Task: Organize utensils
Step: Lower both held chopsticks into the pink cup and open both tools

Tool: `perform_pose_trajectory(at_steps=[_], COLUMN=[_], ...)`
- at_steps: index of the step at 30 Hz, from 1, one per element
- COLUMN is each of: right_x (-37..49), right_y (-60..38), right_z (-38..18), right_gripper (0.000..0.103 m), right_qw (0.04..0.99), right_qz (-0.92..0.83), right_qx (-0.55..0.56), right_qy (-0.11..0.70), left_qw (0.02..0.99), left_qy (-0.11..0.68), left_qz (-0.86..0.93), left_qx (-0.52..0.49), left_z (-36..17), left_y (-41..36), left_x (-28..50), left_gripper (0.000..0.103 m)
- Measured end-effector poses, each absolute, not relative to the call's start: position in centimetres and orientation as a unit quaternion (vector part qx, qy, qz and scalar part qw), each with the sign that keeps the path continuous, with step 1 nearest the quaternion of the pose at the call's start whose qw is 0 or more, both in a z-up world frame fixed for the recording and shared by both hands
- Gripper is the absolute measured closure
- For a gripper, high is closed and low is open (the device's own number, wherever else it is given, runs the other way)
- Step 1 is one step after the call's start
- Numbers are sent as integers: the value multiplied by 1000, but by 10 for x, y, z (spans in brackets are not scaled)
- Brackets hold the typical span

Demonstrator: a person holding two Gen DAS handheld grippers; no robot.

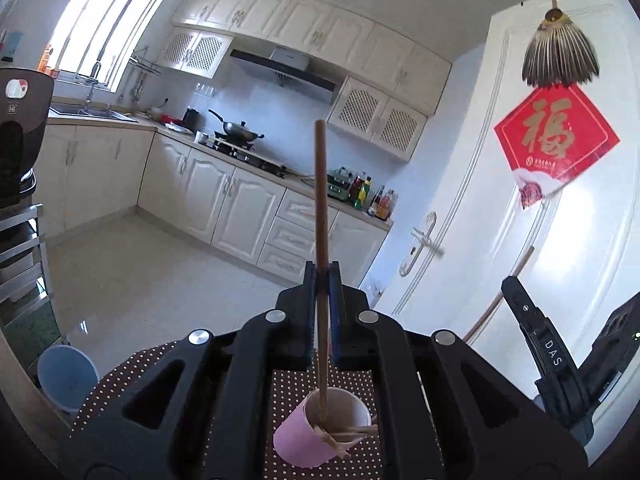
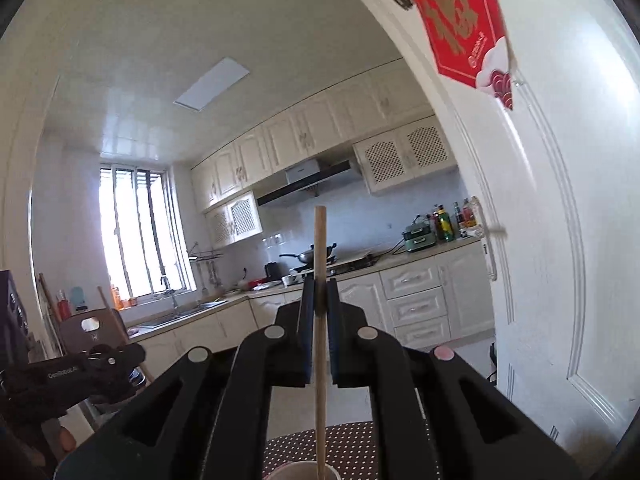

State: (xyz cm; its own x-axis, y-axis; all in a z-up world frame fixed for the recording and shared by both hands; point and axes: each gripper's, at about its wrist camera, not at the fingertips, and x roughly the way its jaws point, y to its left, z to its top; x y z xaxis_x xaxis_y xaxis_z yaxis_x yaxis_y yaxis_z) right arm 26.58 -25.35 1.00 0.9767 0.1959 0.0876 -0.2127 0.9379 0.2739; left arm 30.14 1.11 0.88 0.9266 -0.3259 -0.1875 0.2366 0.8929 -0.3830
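Both grippers level, left gripper (image 1: pixel 322 276) clamping dark chopstick (image 1: pixel 320 200), right gripper (image 2: pixel 320 290) clamping pale chopstick (image 2: pixel 320 248)

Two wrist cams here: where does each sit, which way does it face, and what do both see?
Left wrist: on the left claw, facing the kitchen; shut on a dark chopstick over a pink cup; right claw at the right edge.
Right wrist: on the right claw, facing the kitchen, tilted higher; shut on a pale chopstick; left claw at lower left.
Shared: stove wok, white door, red sign, dotted tablecloth.
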Motion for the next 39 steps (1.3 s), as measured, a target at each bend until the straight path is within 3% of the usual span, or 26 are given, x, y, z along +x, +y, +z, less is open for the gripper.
perform_pose_trajectory(at_steps=[9,39], right_x=[274,261], right_y=[-249,-235], right_z=[2,4], right_gripper=[98,94], right_qw=[982,974], right_qz=[135,159], right_qx=[135,123], right_qy=[17,103], left_qw=[954,958], left_qy=[179,211], left_qz=[-179,-151], left_qx=[-163,-122], left_z=[-7,-2], left_y=[-9,-13], left_x=[315,281], left_gripper=[96,95])
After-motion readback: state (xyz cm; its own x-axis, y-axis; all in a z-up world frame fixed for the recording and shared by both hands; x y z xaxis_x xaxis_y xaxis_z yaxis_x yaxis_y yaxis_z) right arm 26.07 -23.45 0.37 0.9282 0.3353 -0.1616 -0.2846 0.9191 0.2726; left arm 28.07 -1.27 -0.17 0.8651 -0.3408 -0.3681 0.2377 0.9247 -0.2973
